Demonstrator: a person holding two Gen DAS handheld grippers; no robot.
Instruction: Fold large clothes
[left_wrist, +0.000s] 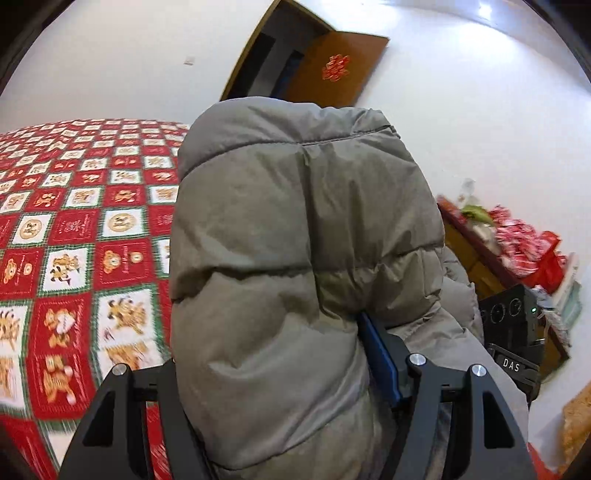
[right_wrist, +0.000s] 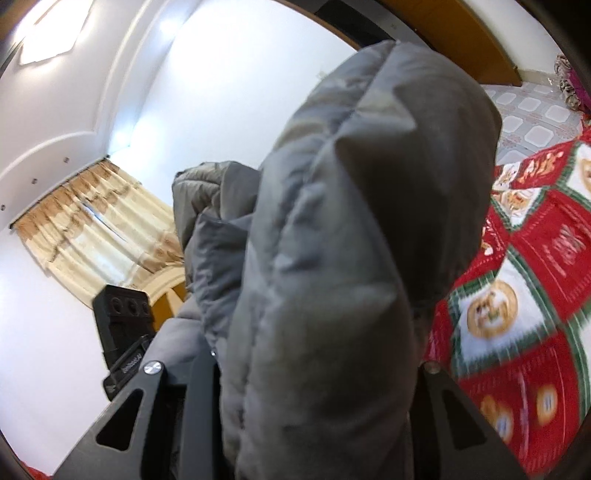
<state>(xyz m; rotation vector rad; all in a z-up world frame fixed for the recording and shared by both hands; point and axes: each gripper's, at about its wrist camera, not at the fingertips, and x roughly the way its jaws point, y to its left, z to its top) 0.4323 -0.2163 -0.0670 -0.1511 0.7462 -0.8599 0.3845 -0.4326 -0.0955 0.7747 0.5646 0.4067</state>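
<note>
Both grippers, left gripper (left_wrist: 280, 373) and right gripper (right_wrist: 317, 369), are pinching the grey puffer jacket (left_wrist: 295, 229), lifting it above the bedspread (left_wrist: 74, 229). Judged step: mid-fold carry. Next, I am lowering it flat onto the bedspread.

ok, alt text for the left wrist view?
The left claw grips a puffy grey jacket, which fills the middle of the frame. A red patchwork bedspread lies to the left; an open wooden door stands in the white wall behind.

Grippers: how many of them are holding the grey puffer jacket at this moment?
2. The left gripper is shut on a thick fold of the grey puffer jacket above the red patterned bedspread. The right gripper clamps another fold.
</note>
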